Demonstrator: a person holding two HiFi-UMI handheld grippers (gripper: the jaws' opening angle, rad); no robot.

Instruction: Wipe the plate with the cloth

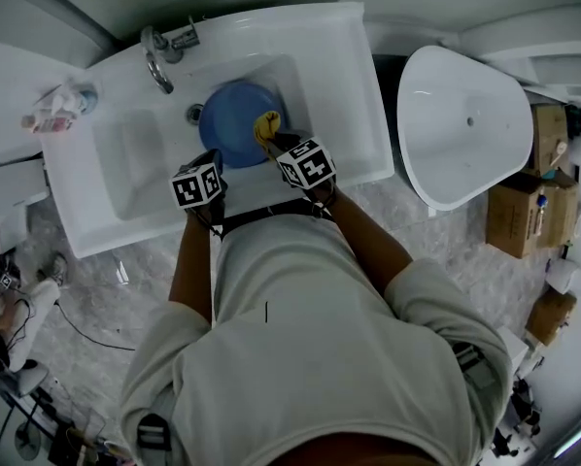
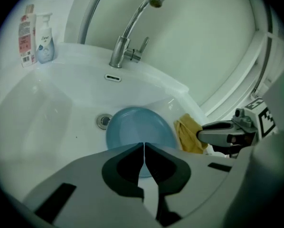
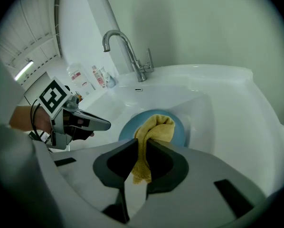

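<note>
Plate (image 2: 138, 127) lies loose in the sink (image 2: 47, 113); your right tool (image 3: 142, 145) clamps the cloth (image 3: 156, 126) at its edge; your left tool (image 2: 144, 148) is closed, empty; unsteadied, the plate may slide when you wipe.

Left gripper (image 2: 143, 147) jaws together, right gripper (image 3: 140, 145) clamped.

White pump bottle (image 2: 45, 44) on the sink ledge: blue brand word on its front reads "Dove"; red-and-white bottle (image 2: 25, 36) just beside it: label print too small to read; left marker cube (image 1: 196, 184) and right marker cube (image 1: 306, 164): black-and-white square code patterns only, no readable characters.
</note>
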